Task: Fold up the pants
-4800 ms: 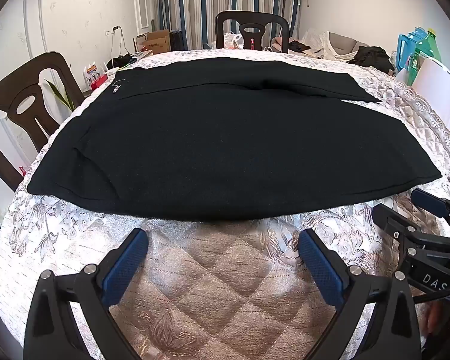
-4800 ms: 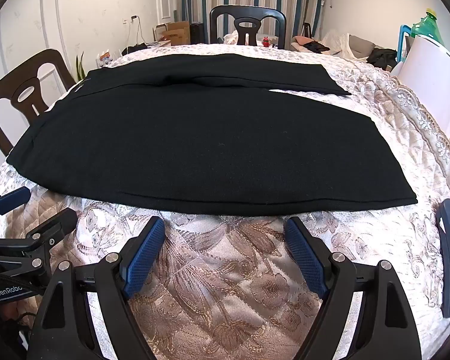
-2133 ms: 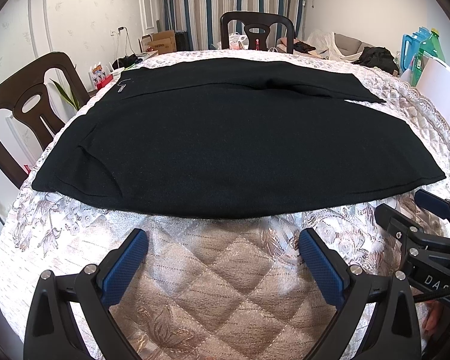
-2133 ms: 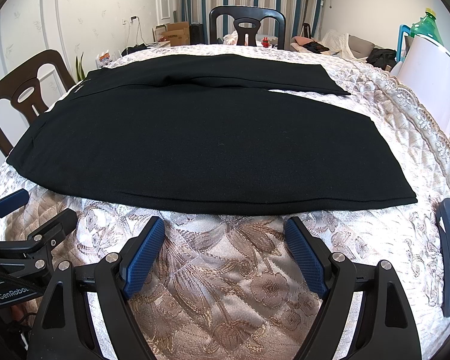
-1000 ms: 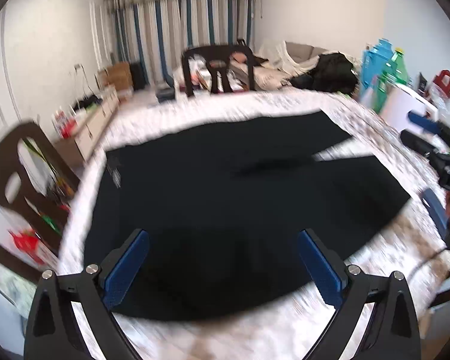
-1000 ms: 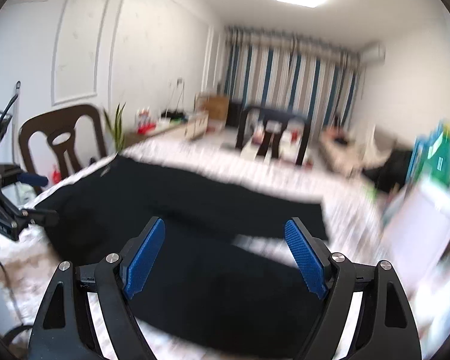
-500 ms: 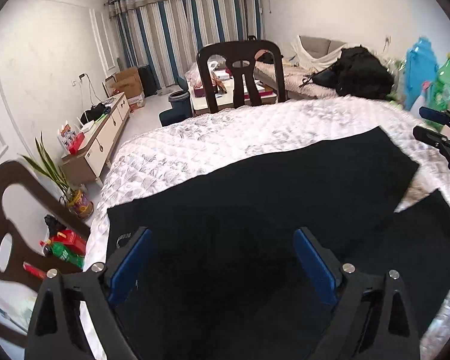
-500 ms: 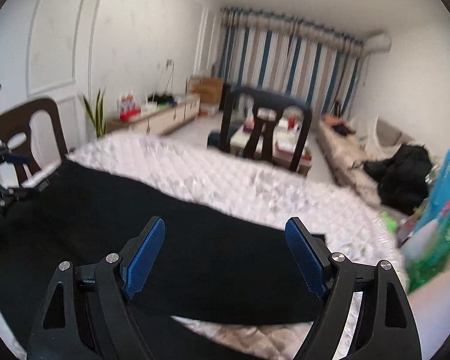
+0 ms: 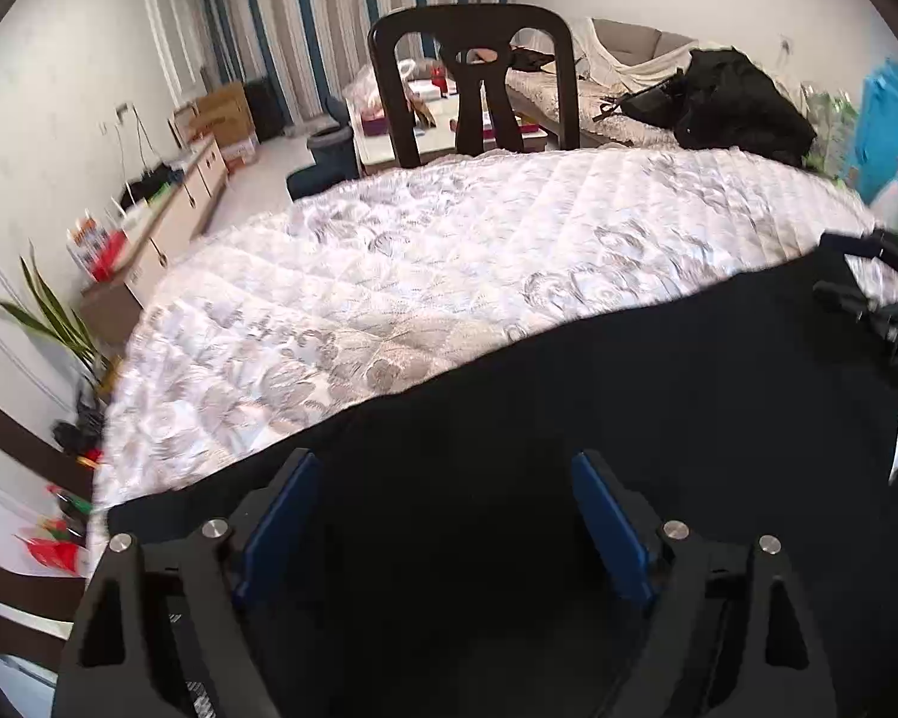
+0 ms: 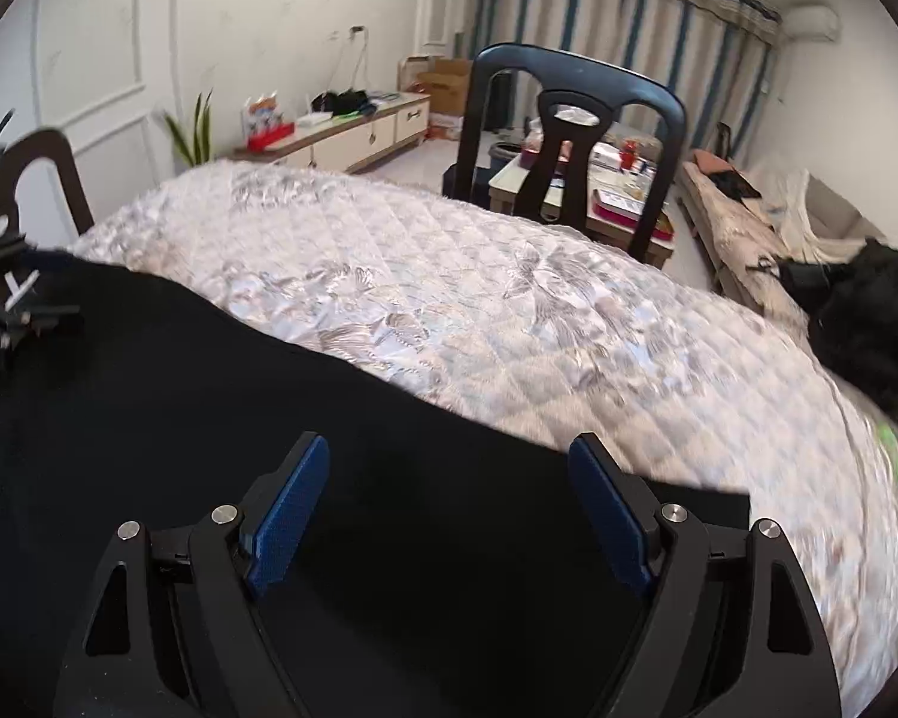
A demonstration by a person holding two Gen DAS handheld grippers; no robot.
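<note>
Right wrist only: pants (image 10: 149,419) hem corner.

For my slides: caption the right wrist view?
Open right hand-held gripper above black pants on quilted table.

My right gripper (image 10: 446,502) hangs over the black pants (image 10: 149,407), jaws wide apart; quilted desk (image 10: 479,311) and a chair (image 10: 569,143) beyond.

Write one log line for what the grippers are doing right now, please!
step: reach far edge | left gripper: open, over black pants | right gripper: open, over pants | pants: flat on quilted table, ungrasped
</note>
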